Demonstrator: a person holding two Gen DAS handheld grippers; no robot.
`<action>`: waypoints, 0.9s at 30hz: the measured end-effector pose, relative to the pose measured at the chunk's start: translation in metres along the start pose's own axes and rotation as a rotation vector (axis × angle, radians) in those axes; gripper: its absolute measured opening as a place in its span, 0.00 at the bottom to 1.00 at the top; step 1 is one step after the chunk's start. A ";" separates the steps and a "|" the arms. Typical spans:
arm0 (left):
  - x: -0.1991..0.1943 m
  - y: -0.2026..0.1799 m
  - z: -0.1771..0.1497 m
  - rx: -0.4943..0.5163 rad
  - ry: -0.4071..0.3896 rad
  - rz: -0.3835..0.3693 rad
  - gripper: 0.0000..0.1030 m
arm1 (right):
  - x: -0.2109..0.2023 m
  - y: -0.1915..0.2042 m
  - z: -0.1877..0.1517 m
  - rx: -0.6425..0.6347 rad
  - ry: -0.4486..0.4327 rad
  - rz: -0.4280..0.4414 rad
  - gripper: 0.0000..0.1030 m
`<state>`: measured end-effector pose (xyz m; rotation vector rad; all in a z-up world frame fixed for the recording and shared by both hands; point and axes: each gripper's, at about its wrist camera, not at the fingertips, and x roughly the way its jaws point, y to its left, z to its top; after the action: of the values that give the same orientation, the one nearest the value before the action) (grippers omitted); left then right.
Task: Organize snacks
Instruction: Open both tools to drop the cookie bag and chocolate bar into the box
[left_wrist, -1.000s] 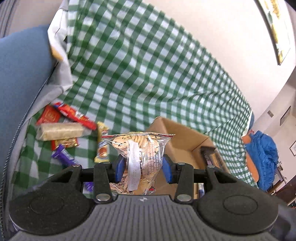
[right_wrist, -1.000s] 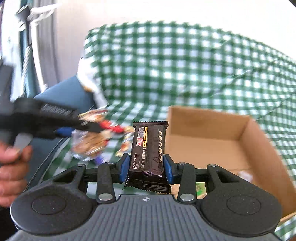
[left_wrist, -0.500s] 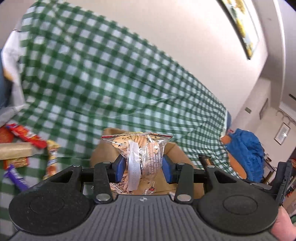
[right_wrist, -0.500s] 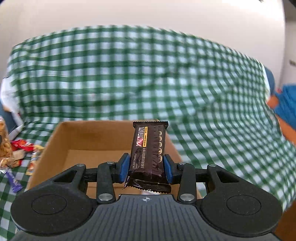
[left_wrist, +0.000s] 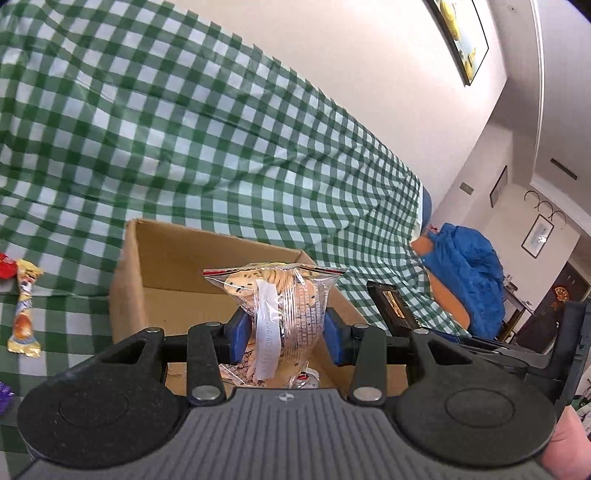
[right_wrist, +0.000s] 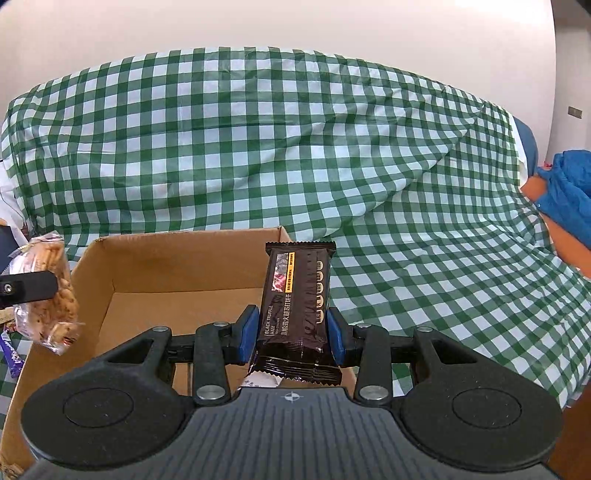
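Note:
My left gripper (left_wrist: 283, 338) is shut on a clear bag of sesame crackers (left_wrist: 280, 306), held upright over the open cardboard box (left_wrist: 177, 266). My right gripper (right_wrist: 291, 341) is shut on a dark brown cracker packet (right_wrist: 297, 302), upright above the same cardboard box (right_wrist: 177, 266). In the right wrist view the cracker bag (right_wrist: 48, 295) hangs at the box's left wall. The left wrist view shows the dark packet (left_wrist: 393, 304) past the box's right edge. A small wrapper (left_wrist: 306, 378) lies inside the box below the bag.
A green-and-white checked cloth (right_wrist: 295, 147) covers the surface and rises behind the box. Loose snacks lie left of the box: a yellow wrapped sweet (left_wrist: 24, 310), a red wrapper (left_wrist: 5, 264), a purple wrapper (right_wrist: 11, 356). A blue bundle (left_wrist: 469, 273) sits at far right.
Both grippers swung right, away from the loose snack pile, and now hang over the box with their packets still held. The box now fills the foreground of both views.

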<state>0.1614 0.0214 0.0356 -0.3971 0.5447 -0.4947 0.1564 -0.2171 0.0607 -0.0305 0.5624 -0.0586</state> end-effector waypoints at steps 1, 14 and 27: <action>0.003 0.000 0.000 -0.001 0.003 -0.002 0.45 | 0.000 0.000 0.000 -0.001 0.000 -0.002 0.40; 0.010 -0.001 0.000 -0.010 0.032 -0.037 0.49 | -0.002 0.005 -0.002 -0.035 -0.001 -0.016 0.40; -0.006 0.016 0.007 -0.047 0.015 -0.026 0.54 | -0.002 0.022 -0.003 -0.063 -0.006 -0.042 0.65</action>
<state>0.1668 0.0388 0.0361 -0.4464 0.5670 -0.5113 0.1541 -0.1948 0.0583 -0.1037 0.5572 -0.0812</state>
